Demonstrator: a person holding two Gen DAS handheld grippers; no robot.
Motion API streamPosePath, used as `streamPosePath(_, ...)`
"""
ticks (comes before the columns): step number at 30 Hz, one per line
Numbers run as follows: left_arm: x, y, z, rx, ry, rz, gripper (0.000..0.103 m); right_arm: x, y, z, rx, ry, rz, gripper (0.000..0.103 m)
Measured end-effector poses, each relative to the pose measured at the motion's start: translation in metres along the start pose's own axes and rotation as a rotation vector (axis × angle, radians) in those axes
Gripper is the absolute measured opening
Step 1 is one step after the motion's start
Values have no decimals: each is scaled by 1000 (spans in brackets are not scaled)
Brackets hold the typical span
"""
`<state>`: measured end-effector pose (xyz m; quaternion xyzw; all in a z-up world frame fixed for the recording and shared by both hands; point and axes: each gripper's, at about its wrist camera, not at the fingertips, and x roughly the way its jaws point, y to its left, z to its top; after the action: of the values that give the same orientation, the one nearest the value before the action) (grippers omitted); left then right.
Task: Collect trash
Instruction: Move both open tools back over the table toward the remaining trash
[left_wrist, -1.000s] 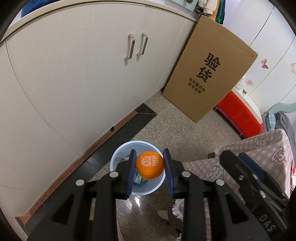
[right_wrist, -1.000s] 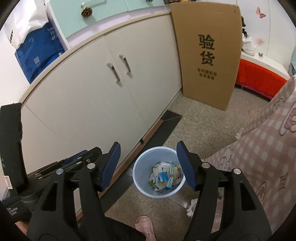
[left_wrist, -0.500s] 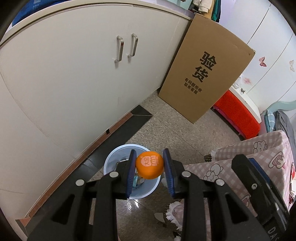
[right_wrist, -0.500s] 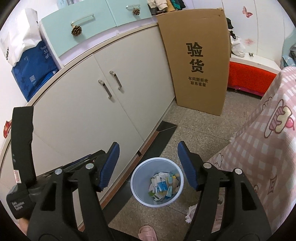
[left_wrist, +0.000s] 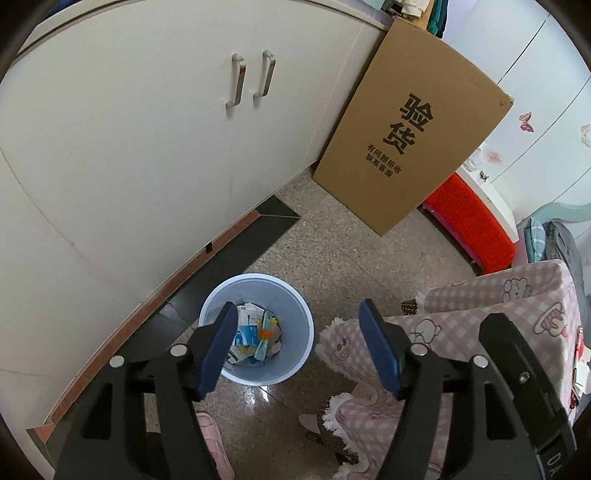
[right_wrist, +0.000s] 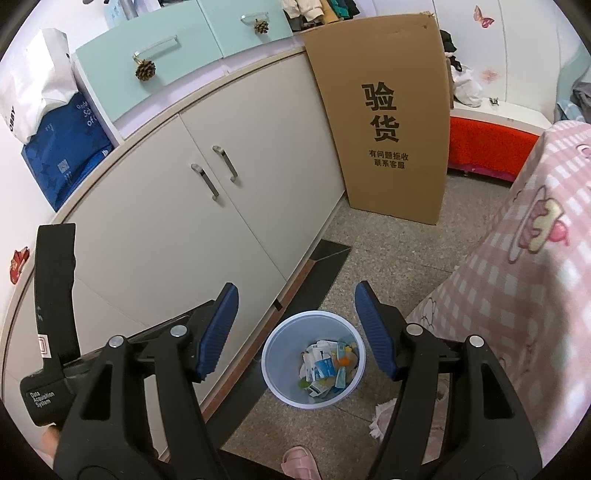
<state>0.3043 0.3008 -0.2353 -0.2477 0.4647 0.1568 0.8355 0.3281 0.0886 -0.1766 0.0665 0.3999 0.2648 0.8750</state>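
The left gripper (left_wrist: 295, 347) is hanging with jaws spread wide and nothing between them, above a pale blue bin (left_wrist: 295, 314) standing on the speckled stone floor (left_wrist: 332, 254). Mixed trash (left_wrist: 255, 336) is lying in the bin, including what may be an orange piece (too small to tell). The right gripper (right_wrist: 295, 332) is likewise gaping empty. White cabinet doors (left_wrist: 147, 147) are filling the view from 9 to 12 o'clock, a cardboard sheet (left_wrist: 410, 129) is leaning at 1 o'clock, and a pink checked cloth (left_wrist: 517, 314) is draping at 4 o'clock.

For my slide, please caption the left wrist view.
Open left gripper above a blue trash bin holding paper scraps.
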Motion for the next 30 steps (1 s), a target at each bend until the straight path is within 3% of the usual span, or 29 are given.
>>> streamPosePath(8, -48, -22, -10, 33, -64, -34, 67, -56, -7, 3, 15, -71, -2, 66)
streamPosePath(17, -115, -91, -40, 175, -164, -105, 70, -142, -49, -1, 51, -188, -54, 67)
streamPosePath(26, -138, -188, -86, 359, -183, -175, 73, -220, -144, -19, 186, -266, -184, 67)
streamPosePath(30, -135, -230, -105, 441, -171, -196, 75, -242, -200, -28, 296, -256, -254, 67)
